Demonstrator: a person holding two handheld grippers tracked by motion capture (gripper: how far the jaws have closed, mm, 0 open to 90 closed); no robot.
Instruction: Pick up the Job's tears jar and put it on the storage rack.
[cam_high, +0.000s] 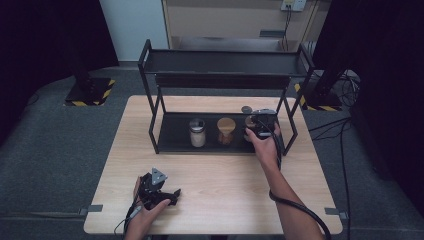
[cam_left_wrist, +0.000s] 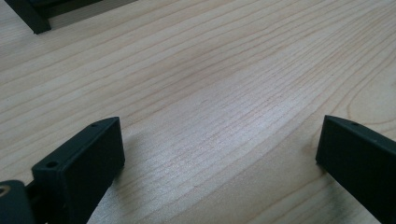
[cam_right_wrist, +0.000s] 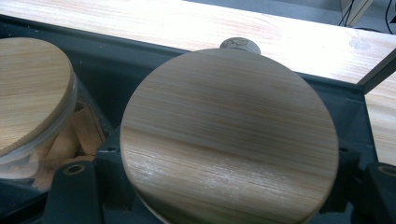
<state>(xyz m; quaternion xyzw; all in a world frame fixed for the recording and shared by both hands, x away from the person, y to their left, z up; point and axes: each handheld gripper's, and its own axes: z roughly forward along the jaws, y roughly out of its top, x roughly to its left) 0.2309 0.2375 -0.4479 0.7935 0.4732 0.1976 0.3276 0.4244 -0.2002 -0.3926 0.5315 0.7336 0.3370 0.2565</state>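
While the left hand rests at the table's near edge, notes run left to right.
Left gripper: jaws spread wide, nothing between them; tips low over the table, pale wood with fine straight grain.
Rack: black metal, two tiers, lower shelf carrying three jars.
White jar: pale contents, metal-looking lid, leftmost.
Middle jar: clear wall, round bamboo lid, brownish pieces inside.
Right jar: round striped wooden lid, at the shelf's right end.
Right gripper: jaws flank the right jar's lid, pressing both edges; forearm reaches forward, hand wrapped over the body.
Small round knob: on the table behind the rack.
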